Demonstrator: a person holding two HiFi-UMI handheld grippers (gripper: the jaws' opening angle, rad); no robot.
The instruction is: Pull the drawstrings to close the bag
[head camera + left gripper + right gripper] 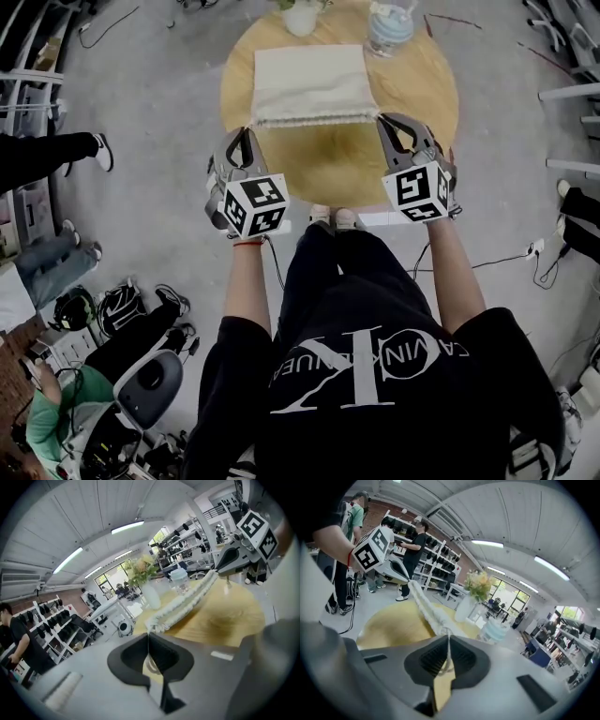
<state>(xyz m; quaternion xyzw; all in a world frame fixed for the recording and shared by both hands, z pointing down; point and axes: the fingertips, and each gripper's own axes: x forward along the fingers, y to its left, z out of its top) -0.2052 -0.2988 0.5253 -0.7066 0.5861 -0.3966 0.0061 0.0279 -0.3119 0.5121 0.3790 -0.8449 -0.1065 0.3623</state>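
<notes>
A cream cloth bag (310,80) lies flat on the round wooden table (337,164), its gathered mouth (314,119) facing me. My left gripper (246,133) is shut at the mouth's left corner. A loop of white drawstring (150,662) is pinched between its jaws (148,635). My right gripper (384,121) is shut at the right corner on the other drawstring (446,665), which shows as a thin loop behind the closed jaws (449,638). The ruffled mouth (187,599) stretches between the two grippers (427,607).
A white vase with flowers (302,16) and a clear lidded jar (389,27) stand at the table's far edge behind the bag. People's legs (56,150) and a seated person (56,412) are on the floor to the left, with bags and cables.
</notes>
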